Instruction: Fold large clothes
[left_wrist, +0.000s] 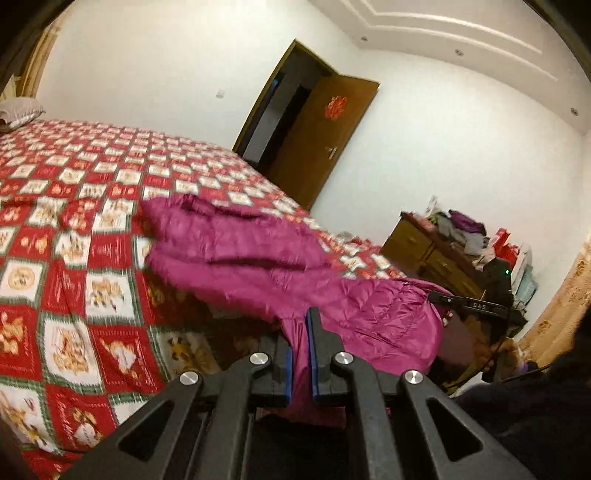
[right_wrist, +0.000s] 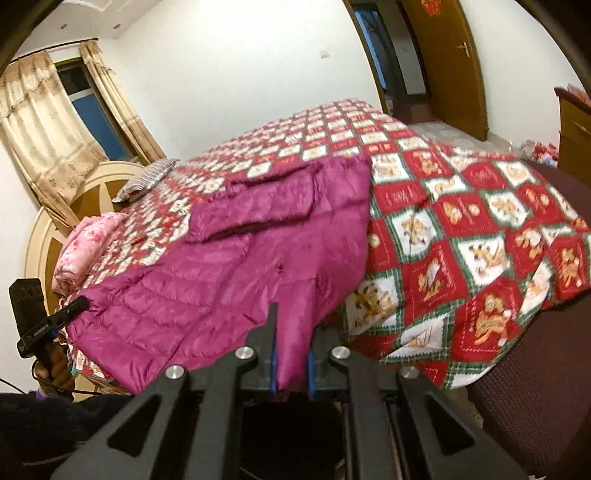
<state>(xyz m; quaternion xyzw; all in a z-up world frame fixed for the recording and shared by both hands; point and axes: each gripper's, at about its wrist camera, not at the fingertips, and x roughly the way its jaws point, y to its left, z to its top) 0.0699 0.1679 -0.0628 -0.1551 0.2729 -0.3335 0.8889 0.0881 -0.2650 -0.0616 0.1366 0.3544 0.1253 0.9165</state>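
Note:
A magenta quilted down jacket (left_wrist: 243, 254) lies on the bed, its lower part lifted off the near edge. My left gripper (left_wrist: 300, 332) is shut on one bottom corner of the jacket. My right gripper (right_wrist: 293, 321) is shut on the other bottom corner of the jacket (right_wrist: 258, 236). Each gripper shows in the other's view: the right one at the jacket's far corner (left_wrist: 469, 304), the left one at the lower left (right_wrist: 48, 321). The sleeves lie folded across the jacket's upper part.
The bed has a red, white and green checked bedspread (left_wrist: 74, 229) (right_wrist: 461, 221). A wooden dresser (left_wrist: 436, 251) piled with clothes stands by the wall. An open wooden door (left_wrist: 317, 136) is beyond the bed. A pink folded quilt (right_wrist: 85, 247) and a pillow (right_wrist: 147, 177) lie near the headboard.

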